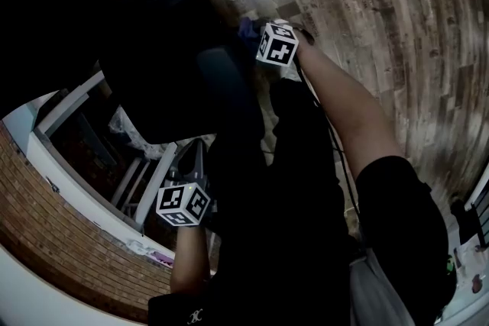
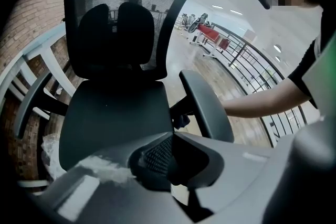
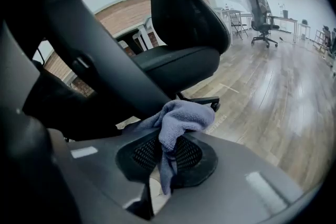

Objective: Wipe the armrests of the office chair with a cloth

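Your right tool pinches the cloth beside one armrest while your left tool is closed and empty; both armrests probably need wiping.

From the head view the chair is one dark mass, armrests indistinct and base hidden, and beside it only a corner of the cloth shows past the right gripper.

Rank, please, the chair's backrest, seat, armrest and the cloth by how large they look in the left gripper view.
1. mesh backrest, though the partly hidden seat looks close
2. seat
3. armrest
4. cloth, only a small bit showing
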